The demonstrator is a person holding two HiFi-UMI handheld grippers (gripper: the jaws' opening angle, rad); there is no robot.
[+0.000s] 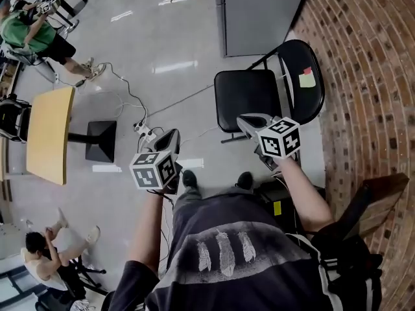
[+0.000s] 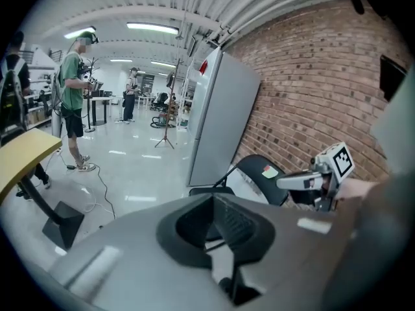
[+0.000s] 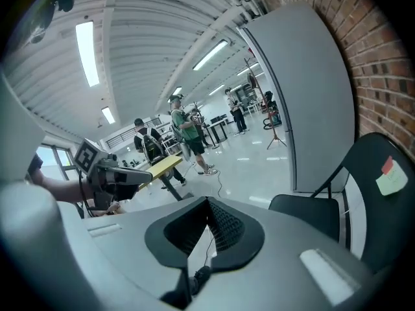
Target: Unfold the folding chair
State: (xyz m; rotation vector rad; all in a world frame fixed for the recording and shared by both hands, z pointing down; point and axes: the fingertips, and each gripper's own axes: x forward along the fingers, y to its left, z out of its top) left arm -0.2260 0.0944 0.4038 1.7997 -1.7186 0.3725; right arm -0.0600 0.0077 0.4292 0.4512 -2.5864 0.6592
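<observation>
The folding chair point(image 1: 259, 91) already stands unfolded, with the left tongs point(image 1: 170, 140) and right tongs point(image 1: 248, 122) near it, both clenched on nothing.

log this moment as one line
folding chair: unfolded, standing by brick wall | left gripper: shut, empty | right gripper: shut, empty | neither touching chair

We cannot read the sticky note point(image 1: 307, 78) on the folding chair point(image 1: 248, 96) — it is too small. From the head view the seat hides most of its legs, and the right gripper view's edge crops its backrest.
</observation>
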